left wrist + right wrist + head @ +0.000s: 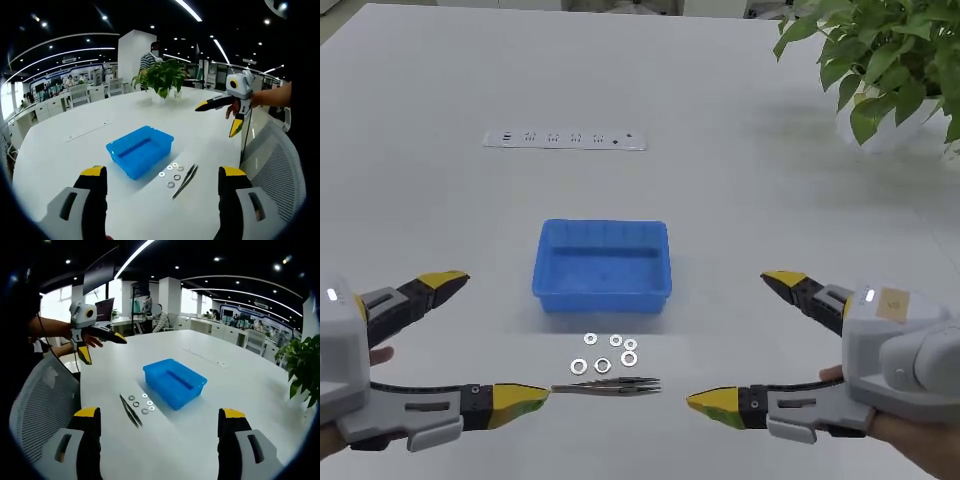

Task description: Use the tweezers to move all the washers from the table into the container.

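- Six washers (602,366) lie loose on the white table (430,210), low in the middle of the head view. They sit just below the blue container (602,292) without touching it.
- Tweezers (607,386) lie flat just under the washers, touched by neither gripper.
- Left gripper (508,335) sits at the lower left, its jaws spread wide and holding nothing.
- Right gripper (725,340) mirrors it at the lower right, its jaws likewise wide and empty.
- Power strip (565,140) lies above the container, and a potted plant (880,60) stands in the upper right corner.
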`<state>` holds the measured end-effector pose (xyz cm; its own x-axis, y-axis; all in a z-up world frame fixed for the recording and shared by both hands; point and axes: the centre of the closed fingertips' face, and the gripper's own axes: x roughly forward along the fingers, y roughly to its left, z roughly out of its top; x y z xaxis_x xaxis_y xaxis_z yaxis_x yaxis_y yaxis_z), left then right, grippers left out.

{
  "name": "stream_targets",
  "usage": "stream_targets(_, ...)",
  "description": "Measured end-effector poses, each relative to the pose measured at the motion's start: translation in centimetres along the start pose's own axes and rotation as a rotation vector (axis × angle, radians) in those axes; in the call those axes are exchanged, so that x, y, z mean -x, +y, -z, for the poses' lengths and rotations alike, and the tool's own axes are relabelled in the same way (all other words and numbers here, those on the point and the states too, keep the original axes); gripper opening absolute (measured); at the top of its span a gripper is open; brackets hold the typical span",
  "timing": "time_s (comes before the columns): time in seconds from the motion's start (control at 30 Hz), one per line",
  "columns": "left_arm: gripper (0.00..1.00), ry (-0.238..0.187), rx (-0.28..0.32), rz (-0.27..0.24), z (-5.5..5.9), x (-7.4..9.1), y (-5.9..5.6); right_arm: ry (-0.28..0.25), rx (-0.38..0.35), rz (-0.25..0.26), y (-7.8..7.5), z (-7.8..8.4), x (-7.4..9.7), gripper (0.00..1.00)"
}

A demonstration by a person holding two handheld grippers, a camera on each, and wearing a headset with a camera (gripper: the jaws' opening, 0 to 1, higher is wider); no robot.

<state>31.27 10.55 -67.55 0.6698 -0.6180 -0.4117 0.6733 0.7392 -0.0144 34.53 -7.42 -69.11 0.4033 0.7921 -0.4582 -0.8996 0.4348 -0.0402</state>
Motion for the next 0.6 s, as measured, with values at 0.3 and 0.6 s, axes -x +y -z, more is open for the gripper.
stream_targets(0.3,0.97,-0.002,-0.005,0.002,-0.14,-0.03,0.0,0.0,0.006,0.002,-0.03,-0.08,0.04,0.98)
stream_targets(0.6,0.97,0.0,-0.007,0.006,-0.06,-0.09,-0.01,0.003,0.008,0.005,-0.12,0.01,0.15,0.98)
